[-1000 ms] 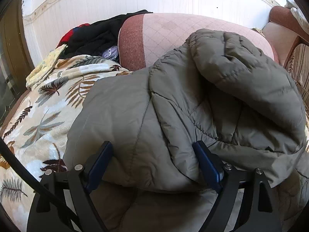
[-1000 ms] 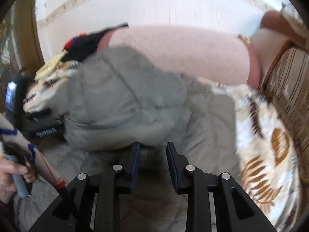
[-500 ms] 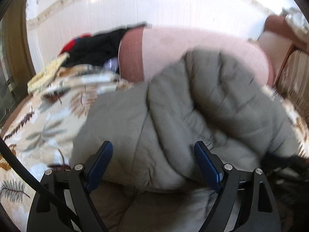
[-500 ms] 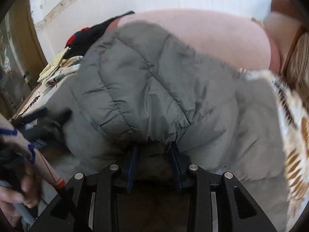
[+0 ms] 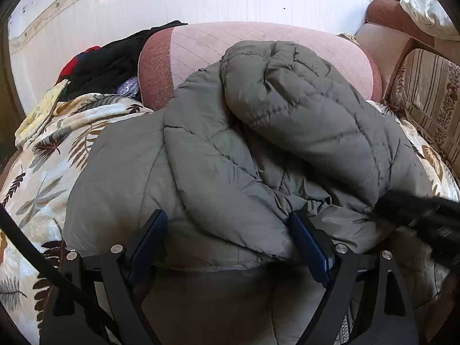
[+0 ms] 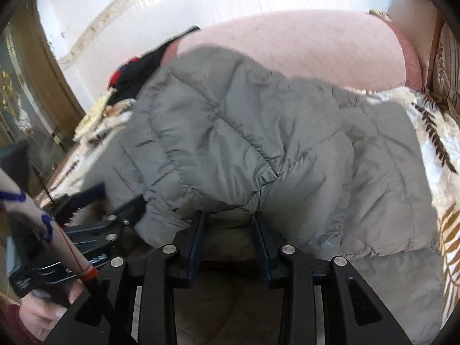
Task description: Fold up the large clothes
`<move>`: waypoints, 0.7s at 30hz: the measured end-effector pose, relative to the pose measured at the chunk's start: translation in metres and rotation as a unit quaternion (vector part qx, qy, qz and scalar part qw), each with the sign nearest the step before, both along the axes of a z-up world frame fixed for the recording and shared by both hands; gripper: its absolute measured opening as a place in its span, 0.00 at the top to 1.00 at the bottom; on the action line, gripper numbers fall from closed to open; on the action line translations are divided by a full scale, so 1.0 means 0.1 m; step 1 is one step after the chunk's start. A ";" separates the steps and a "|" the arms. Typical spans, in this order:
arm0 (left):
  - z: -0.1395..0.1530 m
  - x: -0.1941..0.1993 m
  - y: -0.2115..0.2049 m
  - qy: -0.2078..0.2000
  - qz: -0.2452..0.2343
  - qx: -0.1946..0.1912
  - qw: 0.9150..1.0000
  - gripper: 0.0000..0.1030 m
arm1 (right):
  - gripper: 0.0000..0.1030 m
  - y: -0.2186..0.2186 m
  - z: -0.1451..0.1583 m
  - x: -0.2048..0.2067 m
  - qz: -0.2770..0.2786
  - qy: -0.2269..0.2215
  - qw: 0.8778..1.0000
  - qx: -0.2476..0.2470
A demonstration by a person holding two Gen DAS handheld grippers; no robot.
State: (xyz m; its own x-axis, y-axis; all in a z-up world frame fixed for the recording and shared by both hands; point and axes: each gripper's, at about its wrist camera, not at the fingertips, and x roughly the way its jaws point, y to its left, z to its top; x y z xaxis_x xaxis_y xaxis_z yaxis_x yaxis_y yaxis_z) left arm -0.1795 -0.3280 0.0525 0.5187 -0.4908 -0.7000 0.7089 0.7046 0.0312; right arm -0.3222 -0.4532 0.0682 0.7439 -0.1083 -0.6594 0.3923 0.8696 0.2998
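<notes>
You see a grey-olive quilted puffer jacket (image 5: 258, 143) on a cream blanket with brown leaf print (image 5: 49, 155), a pink diamond-stitched sofa cushion (image 5: 218, 40), and black-and-red clothes (image 5: 106, 60).

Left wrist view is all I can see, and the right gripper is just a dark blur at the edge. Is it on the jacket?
Observer: In the right wrist view, the right gripper has its tips under a folded edge of the grey jacket. I cannot tell whether it pinches cloth.
Operator: How far apart are its jaws?
Observer: There is a narrow gap, with dark shaded cloth showing between them.
Operator: Is the jacket's right side flat?
Observer: Yes, that side lies spread out on the leaf-print blanket.
</notes>
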 end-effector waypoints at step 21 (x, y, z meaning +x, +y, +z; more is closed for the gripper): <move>-0.07 -0.03 0.00 -0.006 0.001 0.007 1.000 0.12 | 0.63 -0.11 -0.17 0.05 -0.033 0.036 0.999 -0.014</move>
State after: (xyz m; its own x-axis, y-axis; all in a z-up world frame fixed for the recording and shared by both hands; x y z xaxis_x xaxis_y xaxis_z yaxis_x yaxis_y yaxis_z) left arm -0.1825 -0.3278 0.0456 0.5277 -0.4804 -0.7005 0.7074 0.7051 0.0493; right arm -0.3173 -0.4644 0.0516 0.6857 -0.1752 -0.7065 0.4692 0.8484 0.2451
